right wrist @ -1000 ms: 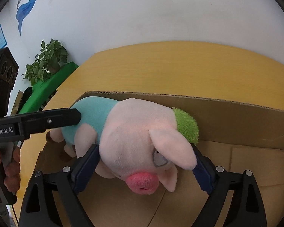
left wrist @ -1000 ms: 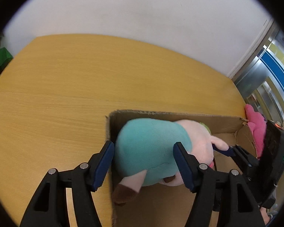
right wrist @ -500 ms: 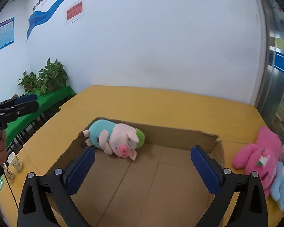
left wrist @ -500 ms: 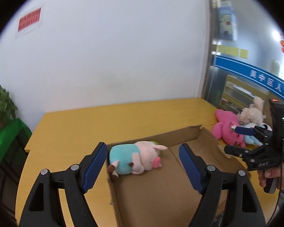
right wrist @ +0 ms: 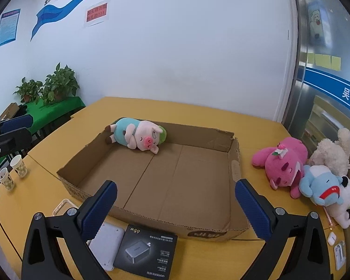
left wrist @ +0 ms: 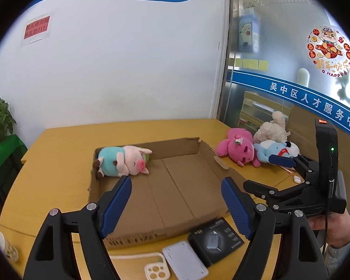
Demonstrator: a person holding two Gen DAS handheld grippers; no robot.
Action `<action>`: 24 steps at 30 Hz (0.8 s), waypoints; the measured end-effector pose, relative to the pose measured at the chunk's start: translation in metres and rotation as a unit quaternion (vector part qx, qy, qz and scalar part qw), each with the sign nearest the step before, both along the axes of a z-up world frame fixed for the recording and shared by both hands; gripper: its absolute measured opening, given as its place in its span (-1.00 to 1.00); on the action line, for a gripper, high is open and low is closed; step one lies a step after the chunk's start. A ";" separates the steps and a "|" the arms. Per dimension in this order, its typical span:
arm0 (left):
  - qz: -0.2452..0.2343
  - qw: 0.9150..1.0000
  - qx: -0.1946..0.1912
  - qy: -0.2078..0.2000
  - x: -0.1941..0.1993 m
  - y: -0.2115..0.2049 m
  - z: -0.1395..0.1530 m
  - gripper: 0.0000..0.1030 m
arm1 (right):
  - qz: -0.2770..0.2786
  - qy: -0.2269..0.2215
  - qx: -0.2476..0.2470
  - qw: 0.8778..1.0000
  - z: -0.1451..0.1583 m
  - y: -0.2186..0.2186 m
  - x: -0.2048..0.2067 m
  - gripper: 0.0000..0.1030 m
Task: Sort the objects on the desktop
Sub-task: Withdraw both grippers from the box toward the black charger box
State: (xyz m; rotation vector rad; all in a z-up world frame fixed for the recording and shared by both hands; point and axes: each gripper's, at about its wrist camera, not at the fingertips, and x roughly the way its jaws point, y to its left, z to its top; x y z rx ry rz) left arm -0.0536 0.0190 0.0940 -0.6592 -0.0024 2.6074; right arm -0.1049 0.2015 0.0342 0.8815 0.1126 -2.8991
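A shallow cardboard box (right wrist: 231,217) sits on a yellow wooden table (right wrist: 198,114), and it serves as the landmark here. Inside the box, in its far left corner, a plush pig (right wrist: 137,135) in a teal shirt lies on its side against the back wall. It is the only thing in the box.

Just outside the box's right wall, three soft toys lie heaped and touching: a pink plush (right wrist: 283,163), a cream plush (right wrist: 331,152) behind it, and a blue and white plush (right wrist: 324,185) in front. Just outside the box's near wall rest a black charger box (right wrist: 145,249), a white flat device (right wrist: 107,242) beside it, and a white phone case (left wrist: 156,271). Two paper cups (right wrist: 12,172) stand well to the left of the box.

The left gripper (left wrist: 176,206) hovers above the near edge of the box, jaws spread wide and holding nothing. The right gripper (right wrist: 175,210) does the same, spread wide and empty.

Judging by this layout, sorting has barely started: one toy is placed, while three plush toys and the small items appear to remain outside.
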 end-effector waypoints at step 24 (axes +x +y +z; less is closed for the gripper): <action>-0.004 0.997 0.006 -0.073 0.019 0.005 -0.063 0.54 | 0.035 -0.033 -0.049 0.998 -0.049 0.000 0.039 0.99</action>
